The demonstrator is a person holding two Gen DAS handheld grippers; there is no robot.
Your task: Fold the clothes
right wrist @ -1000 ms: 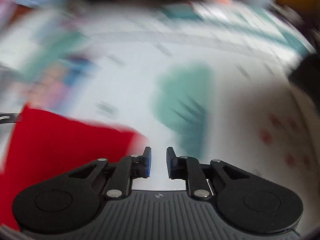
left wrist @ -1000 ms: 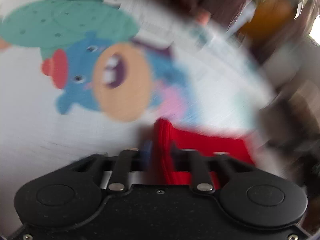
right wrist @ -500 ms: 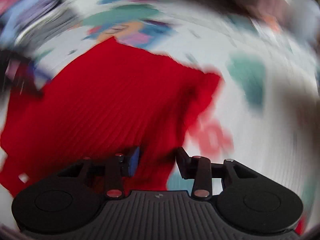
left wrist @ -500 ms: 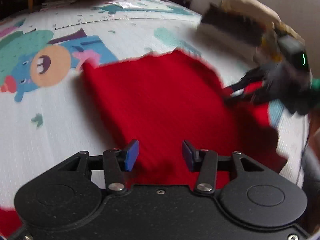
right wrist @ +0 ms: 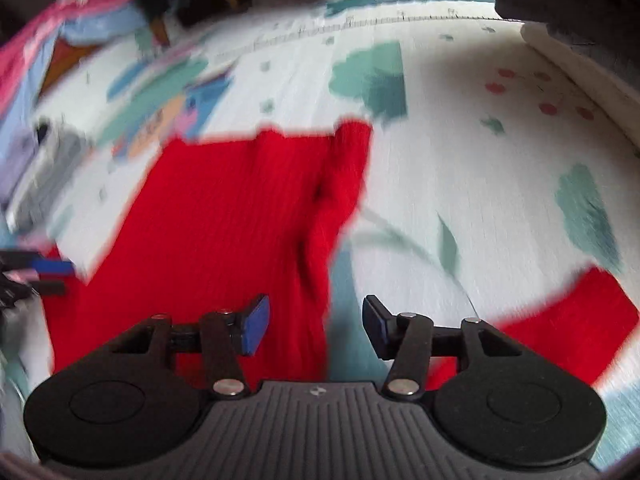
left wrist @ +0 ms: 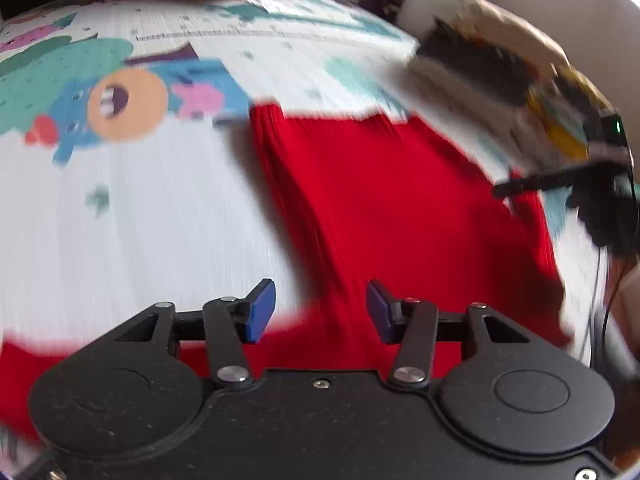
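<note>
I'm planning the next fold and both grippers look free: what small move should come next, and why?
Probably bring the right gripper down onto the bunched right edge of the red garment and close on it. Its jaws have just been opening, and nothing is pinched between the fingers. The left gripper is open too, over cloth lying flat on the printed mat.

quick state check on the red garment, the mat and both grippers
red garment: spread on the mat, not held, right edge bunched in a fold
mat: flat, partly covered by the garment
left gripper: open, jaws just opening, nothing gripped
right gripper: open, jaws just opening, nothing gripped
</note>
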